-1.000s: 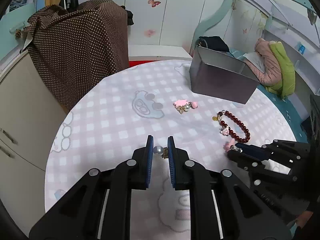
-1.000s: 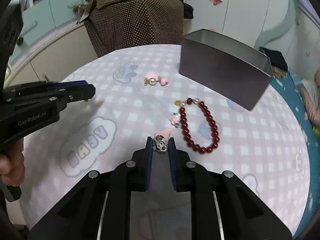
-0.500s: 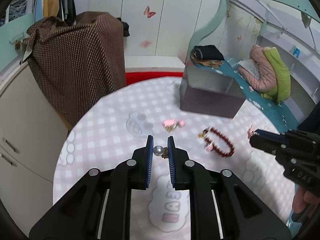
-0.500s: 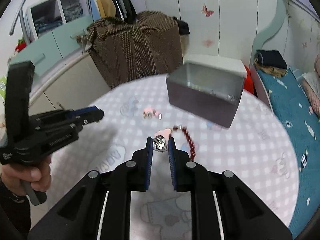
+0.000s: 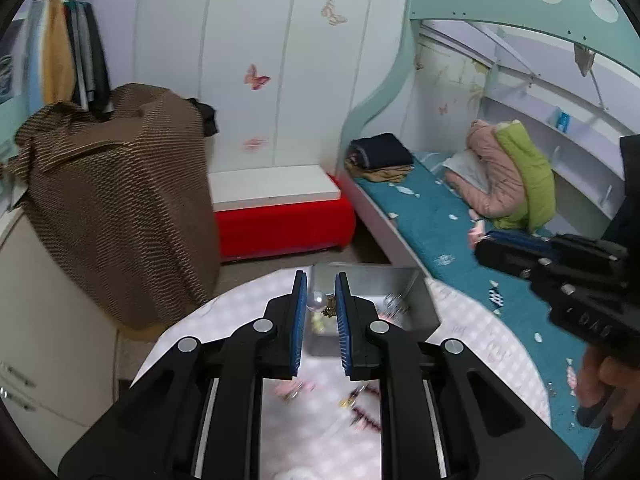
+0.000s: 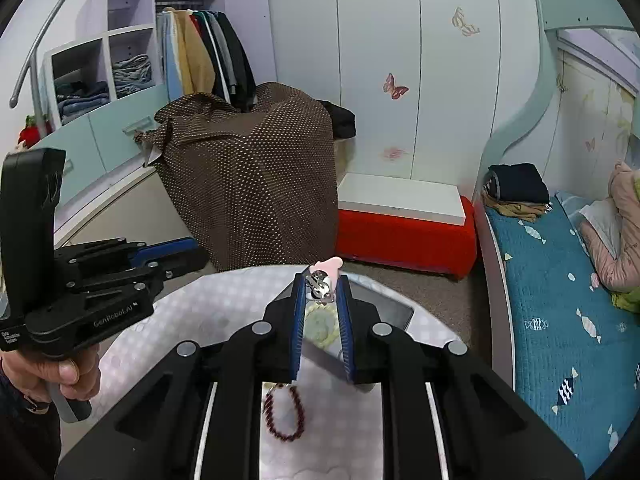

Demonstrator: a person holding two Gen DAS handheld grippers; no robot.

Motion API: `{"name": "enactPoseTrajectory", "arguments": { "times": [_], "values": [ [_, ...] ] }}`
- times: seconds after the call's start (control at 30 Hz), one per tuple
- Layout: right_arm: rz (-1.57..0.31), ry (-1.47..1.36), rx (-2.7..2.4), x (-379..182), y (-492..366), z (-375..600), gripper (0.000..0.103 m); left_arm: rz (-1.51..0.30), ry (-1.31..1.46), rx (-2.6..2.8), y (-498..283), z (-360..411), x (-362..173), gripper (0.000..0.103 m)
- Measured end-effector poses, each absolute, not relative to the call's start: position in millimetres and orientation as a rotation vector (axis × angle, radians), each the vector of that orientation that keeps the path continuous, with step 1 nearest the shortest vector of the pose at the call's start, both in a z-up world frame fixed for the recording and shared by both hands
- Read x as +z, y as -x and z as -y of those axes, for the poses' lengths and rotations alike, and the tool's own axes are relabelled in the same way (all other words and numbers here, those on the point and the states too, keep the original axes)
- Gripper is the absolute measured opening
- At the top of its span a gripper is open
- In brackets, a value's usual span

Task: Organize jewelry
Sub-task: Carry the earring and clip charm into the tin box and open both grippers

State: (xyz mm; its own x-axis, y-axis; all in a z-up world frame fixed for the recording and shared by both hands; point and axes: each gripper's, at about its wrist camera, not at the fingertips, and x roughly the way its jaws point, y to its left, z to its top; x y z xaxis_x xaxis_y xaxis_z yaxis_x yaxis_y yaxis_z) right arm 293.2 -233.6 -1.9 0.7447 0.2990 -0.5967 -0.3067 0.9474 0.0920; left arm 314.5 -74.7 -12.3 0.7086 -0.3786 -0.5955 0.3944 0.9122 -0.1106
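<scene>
White pearl earring [image 5: 318, 301] pinched in left gripper [image 5: 321, 300] above grey metal box [image 5: 418, 300]; pink-tipped silver clip [image 6: 321, 280] clamped in right gripper [image 6: 322, 294] over same box.

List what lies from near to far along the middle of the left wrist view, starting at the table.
Red bead bracelet on the tablecloth → left gripper shut on a pearl earring → grey metal box → red bench on the floor → white wardrobe with butterfly stickers.
</scene>
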Motion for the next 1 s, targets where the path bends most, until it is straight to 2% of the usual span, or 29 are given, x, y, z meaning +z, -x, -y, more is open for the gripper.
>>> {"name": "enactPoseTrajectory", "arguments": {
  "times": [0.33, 0.6, 0.63, 0.67, 0.7, 0.73, 0.8, 0.87, 0.9, 0.97, 1.0],
  "values": [
    [-0.733, -0.017, 0.329, -18, -327, 246, 0.014, -0.731, -0.016, -0.487, -371, 114, -24, 0.015],
    [-0.79, -0.032, 0.323, -32, -342, 250, 0.015, -0.766, -0.018, -0.495, -387, 125, -38, 0.016],
    [-0.793, -0.034, 0.321, -33, -343, 251, 0.016, -0.771, -0.018, -0.491, -389, 125, -40, 0.021],
    [-0.799, -0.038, 0.319, -34, -345, 252, 0.016, -0.773, -0.016, -0.486, -390, 125, -41, 0.04],
    [-0.804, -0.041, 0.316, -36, -345, 253, 0.016, -0.768, -0.013, -0.466, -391, 123, -41, 0.053],
    [-0.807, -0.042, 0.311, -37, -346, 253, 0.021, -0.757, -0.011, -0.449, -390, 122, -40, 0.075],
    [-0.811, -0.051, 0.304, -38, -347, 255, 0.026, -0.732, -0.011, -0.426, -387, 119, -39, 0.078],
    [-0.81, -0.06, 0.295, -38, -347, 258, 0.031, -0.73, -0.006, -0.413, -387, 114, -38, 0.088],
    [-0.804, -0.069, 0.285, -38, -346, 260, 0.041, -0.723, -0.007, -0.401, -386, 112, -37, 0.09],
    [-0.78, -0.085, 0.266, -36, -342, 264, 0.067, -0.704, -0.008, -0.376, -382, 105, -34, 0.092],
    [-0.78, -0.085, 0.266, -36, -342, 264, 0.088, -0.697, -0.007, -0.368, -380, 103, -32, 0.093]
  ]
}}
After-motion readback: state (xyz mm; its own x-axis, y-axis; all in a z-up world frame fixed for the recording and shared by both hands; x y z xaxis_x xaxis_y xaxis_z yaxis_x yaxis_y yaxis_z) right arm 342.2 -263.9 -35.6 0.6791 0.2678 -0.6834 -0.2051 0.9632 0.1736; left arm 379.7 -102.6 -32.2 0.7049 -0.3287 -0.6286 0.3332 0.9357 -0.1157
